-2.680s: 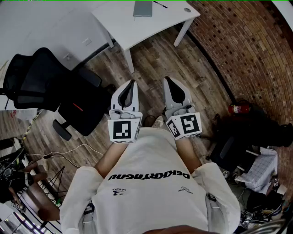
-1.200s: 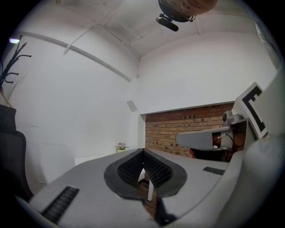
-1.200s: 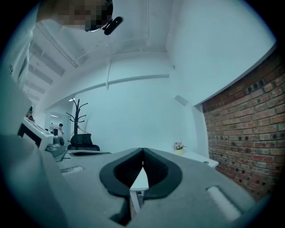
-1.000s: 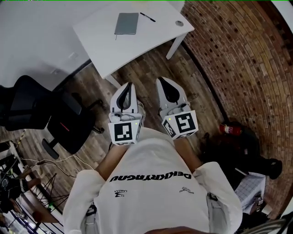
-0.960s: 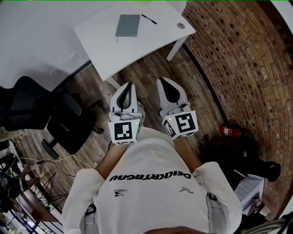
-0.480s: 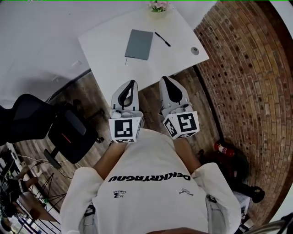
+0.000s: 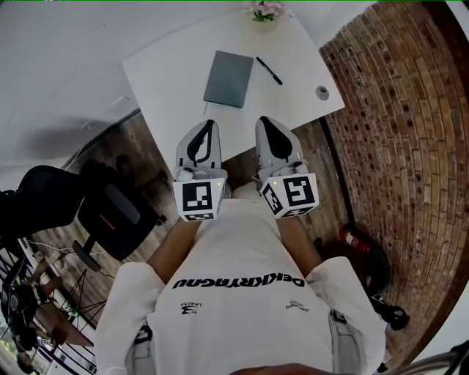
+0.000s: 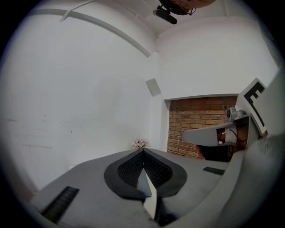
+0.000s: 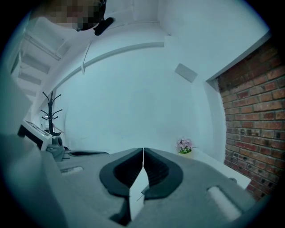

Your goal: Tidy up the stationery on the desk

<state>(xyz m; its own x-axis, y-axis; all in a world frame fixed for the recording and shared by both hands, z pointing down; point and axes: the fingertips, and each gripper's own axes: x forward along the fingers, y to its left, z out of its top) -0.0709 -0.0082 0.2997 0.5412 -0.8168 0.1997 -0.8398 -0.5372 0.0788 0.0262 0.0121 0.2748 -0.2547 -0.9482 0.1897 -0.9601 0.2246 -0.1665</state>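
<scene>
On the white desk (image 7: 176, 73) lie a grey notebook (image 7: 229, 78) and a black pen (image 7: 269, 70) just to its right. A small grey round object (image 7: 322, 92) sits near the desk's right corner. Both grippers hang side by side over the desk's near edge, short of the stationery. My left gripper (image 7: 211, 124) is shut and holds nothing; its tips (image 8: 143, 150) meet. Likewise my right gripper (image 7: 263, 120) is shut and bare, jaws closed at the tip (image 9: 143, 149).
A small flower pot (image 7: 265, 10) stands at the desk's far edge, also seen in the right gripper view (image 9: 185, 146). A black office chair (image 7: 95, 209) stands at the left on the wood floor. A brick wall (image 7: 403, 110) runs along the right, with a red fire extinguisher (image 7: 353, 238) at its foot.
The desk has come closer and lower in the head view; both shut grippers have advanced from over the floor to the desk's near edge.
</scene>
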